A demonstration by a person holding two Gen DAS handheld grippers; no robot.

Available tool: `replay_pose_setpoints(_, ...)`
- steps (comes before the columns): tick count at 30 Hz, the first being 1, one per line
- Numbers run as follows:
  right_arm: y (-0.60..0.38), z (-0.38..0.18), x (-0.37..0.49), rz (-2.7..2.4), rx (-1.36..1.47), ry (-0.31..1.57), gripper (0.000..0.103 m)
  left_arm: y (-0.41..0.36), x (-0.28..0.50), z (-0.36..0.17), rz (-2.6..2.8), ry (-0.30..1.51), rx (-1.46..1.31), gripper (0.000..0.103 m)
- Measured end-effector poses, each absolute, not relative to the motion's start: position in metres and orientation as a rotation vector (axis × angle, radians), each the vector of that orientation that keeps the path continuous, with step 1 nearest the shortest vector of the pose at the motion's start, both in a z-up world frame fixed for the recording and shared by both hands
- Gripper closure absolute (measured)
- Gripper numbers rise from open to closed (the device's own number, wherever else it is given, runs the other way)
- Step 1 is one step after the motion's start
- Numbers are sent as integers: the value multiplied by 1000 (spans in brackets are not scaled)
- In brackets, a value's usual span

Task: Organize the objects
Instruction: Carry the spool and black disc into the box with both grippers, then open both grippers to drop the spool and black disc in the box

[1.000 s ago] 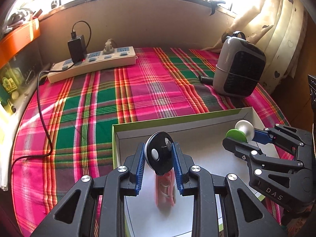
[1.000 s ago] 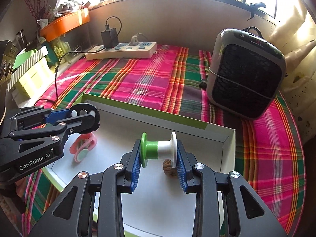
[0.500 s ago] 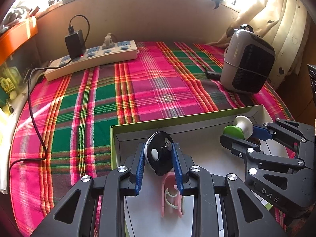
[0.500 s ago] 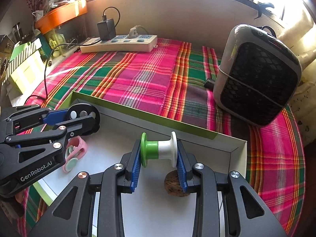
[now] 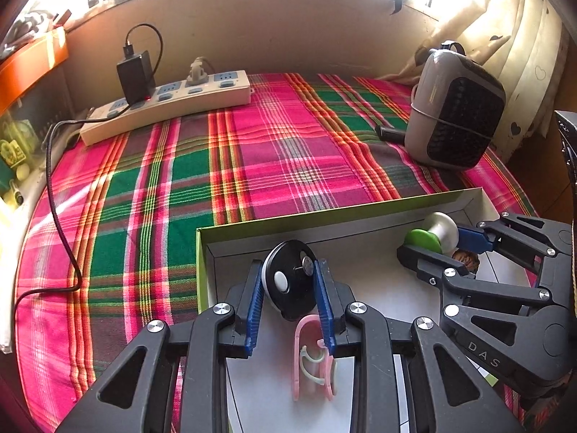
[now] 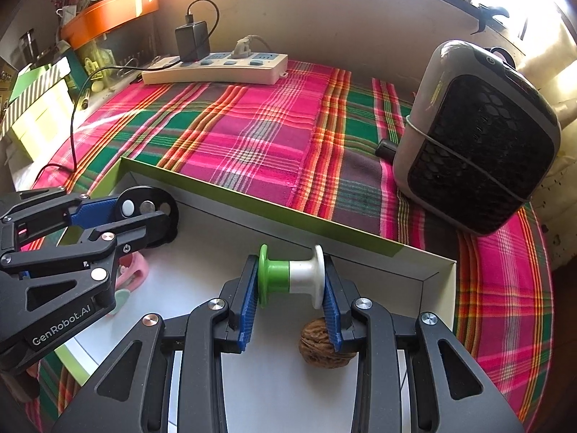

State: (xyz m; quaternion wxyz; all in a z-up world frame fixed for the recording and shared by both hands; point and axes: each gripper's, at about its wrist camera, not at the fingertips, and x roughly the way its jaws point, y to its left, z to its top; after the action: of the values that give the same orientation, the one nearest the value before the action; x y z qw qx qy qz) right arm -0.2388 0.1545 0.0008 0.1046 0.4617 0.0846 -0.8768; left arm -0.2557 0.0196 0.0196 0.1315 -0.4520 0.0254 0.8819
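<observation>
Two grippers hang over the shallow white cardboard box with green outer walls, each carrying something. The left gripper has a black plastic disc with a white button between its ribbed blue pads, and its jaws are opening, so the disc looks about to drop beside the pink plastic clip lying on the box floor under it. The right gripper is clamped on the flanges of a smooth green-and-white plastic spool, just above a wrinkled brown walnut near the box's right wall. As a judgement, the round disc may roll or land on the clip once freed, and the spool could knock the walnut or roll if set on its side. Beyond the box lies a pink-and-green plaid cloth over the counter, then a grey heater with a black grille and a cream power strip by the wall
</observation>
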Motion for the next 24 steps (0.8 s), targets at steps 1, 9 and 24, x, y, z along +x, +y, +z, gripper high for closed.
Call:
replay_pose_setpoints(1, 154, 0, -239, -2583, 1364, 251, 69, 20, -256, 20, 2561, 78, -1311, 77)
replay_pose_setpoints(9, 155, 0, -240, -2590, 1368, 247, 68, 22, -255, 19, 2566, 95, -1312, 76)
replay_pose_setpoints(24, 159, 1, -236, -2613, 1366, 221, 51, 21, -248, 23, 2584, 99, -1307, 67)
